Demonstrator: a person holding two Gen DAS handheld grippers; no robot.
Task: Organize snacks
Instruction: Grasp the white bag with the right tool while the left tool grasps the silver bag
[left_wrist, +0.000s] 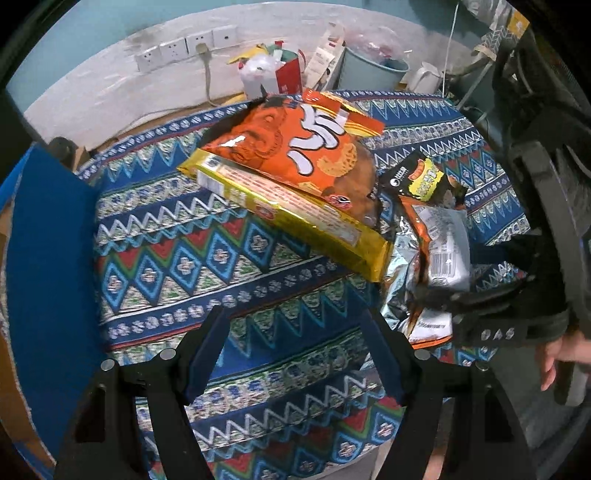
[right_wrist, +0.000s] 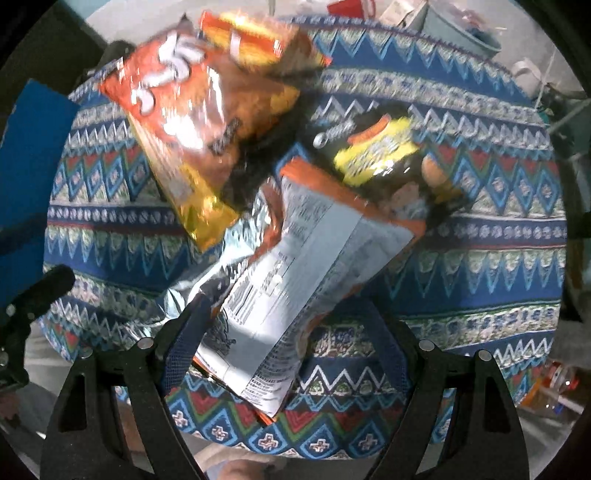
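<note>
A heap of snack bags lies on the patterned tablecloth (left_wrist: 221, 273). An orange puffed-snack bag (left_wrist: 295, 147) rests on a long gold packet (left_wrist: 295, 218). To their right are a black-and-yellow bag (left_wrist: 424, 177) and a silver bag lying white back up (left_wrist: 445, 254). My left gripper (left_wrist: 295, 332) hangs open over bare cloth in front of the heap, with nothing between its fingers. My right gripper (right_wrist: 288, 328) points down over the white-backed bag (right_wrist: 295, 277). Its jaws stand wide on either side of the bag's near end, and the right pad is clear of it.
A blue box (left_wrist: 48, 258) stands at the table's left edge. Behind the table are wall sockets (left_wrist: 184, 48), a teal bucket (left_wrist: 373, 70), a red-and-white carton (left_wrist: 284, 74) and a white kettle (left_wrist: 424, 77). A person's hand (left_wrist: 561, 354) shows at the right.
</note>
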